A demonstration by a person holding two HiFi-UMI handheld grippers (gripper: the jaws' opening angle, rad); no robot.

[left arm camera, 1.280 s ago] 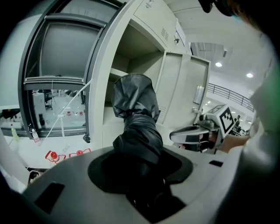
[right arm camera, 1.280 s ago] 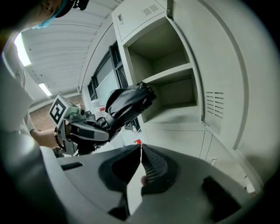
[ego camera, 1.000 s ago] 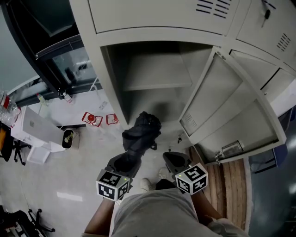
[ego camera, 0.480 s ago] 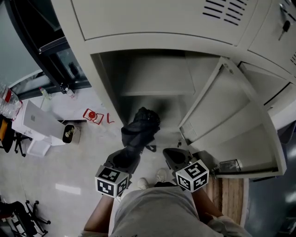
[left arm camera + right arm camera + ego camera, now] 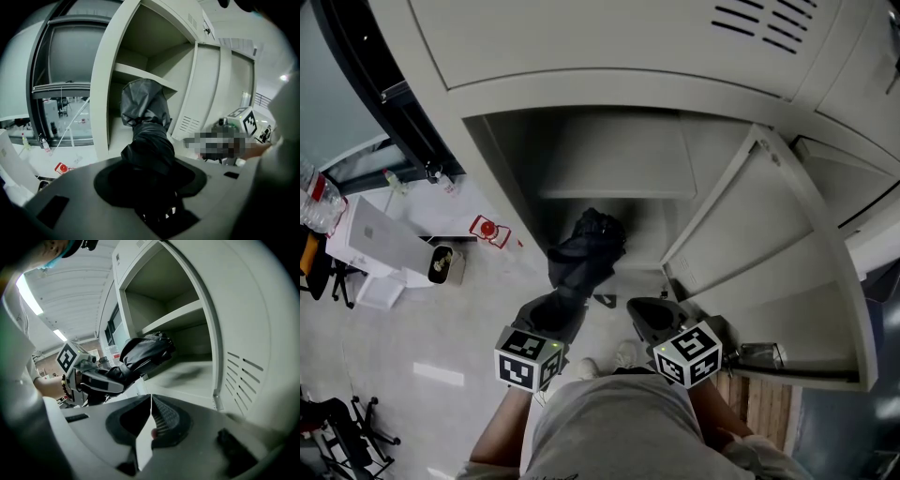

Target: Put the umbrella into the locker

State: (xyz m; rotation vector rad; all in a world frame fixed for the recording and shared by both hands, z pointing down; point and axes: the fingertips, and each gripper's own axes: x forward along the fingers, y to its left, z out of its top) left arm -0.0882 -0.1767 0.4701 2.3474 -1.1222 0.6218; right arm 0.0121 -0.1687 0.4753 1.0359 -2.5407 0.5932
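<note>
L hand-held gripper (image 5: 557, 315) pinches the folded black umbrella (image 5: 586, 251) by its near end. Umbrella hangs in air at the mouth of the locker (image 5: 497, 159), below the shelf (image 5: 614, 192); can't tell if its far end is inside yet. R hand-held gripper (image 5: 651, 317), just beside, has jaws pressed together, nothing btwn them. Open door (image 5: 750, 253) at right. Step in hand looks like feeding it in: push straight along its length, keep under the shelf & off the side wall, release only once it rests on the compartment floor. Long axis runs from gripper towards the opening, far end pointing at the back wall.
</note>
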